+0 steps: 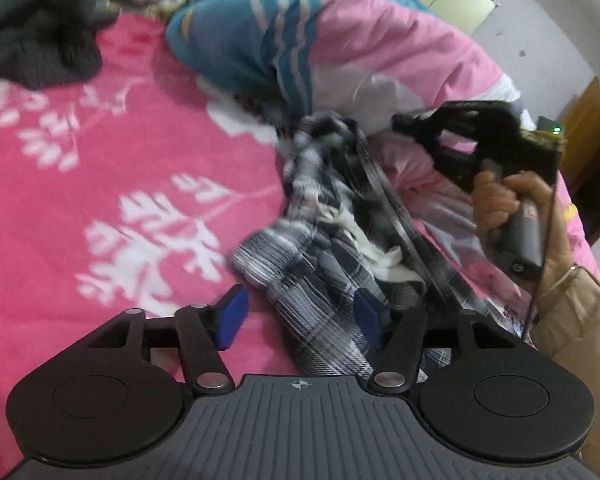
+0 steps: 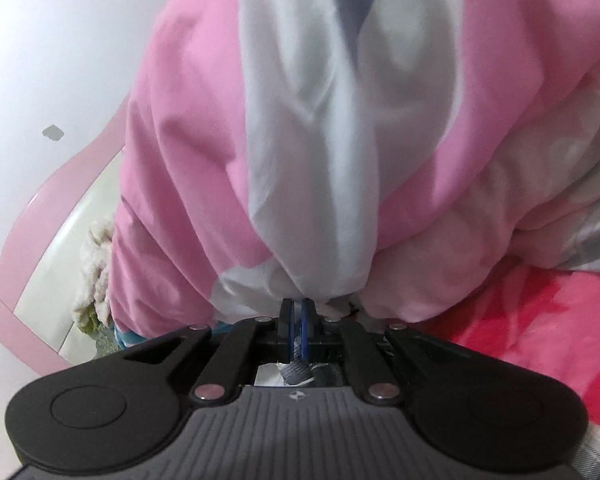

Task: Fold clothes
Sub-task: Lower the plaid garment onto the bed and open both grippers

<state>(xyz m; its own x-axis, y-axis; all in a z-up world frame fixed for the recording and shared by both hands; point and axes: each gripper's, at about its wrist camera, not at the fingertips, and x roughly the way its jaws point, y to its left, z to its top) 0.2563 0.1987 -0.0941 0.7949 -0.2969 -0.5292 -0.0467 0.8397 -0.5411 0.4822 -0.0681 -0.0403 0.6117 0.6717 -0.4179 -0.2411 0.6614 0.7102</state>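
my left gripper point(image 1: 298, 318) has its blue pads spread, the plaid shirt point(image 1: 332, 216) loose between them on the pink floral blanket point(image 1: 80, 168); my right gripper point(image 2: 298, 322) is clamped on a fold of it, against the pink-and-white quilt point(image 2: 320, 120)

Black tool point(image 1: 300, 320) — blue pads point(image 1: 232, 316); tan sleeve point(image 1: 580, 320), perhaps bracelet.

One plaid shirt point(image 1: 332, 248), one dark garment point(image 1: 40, 40) upper left, one quilt point(image 1: 380, 40), two claws point(image 1: 300, 316) point(image 2: 298, 320), one hand point(image 1: 512, 204).
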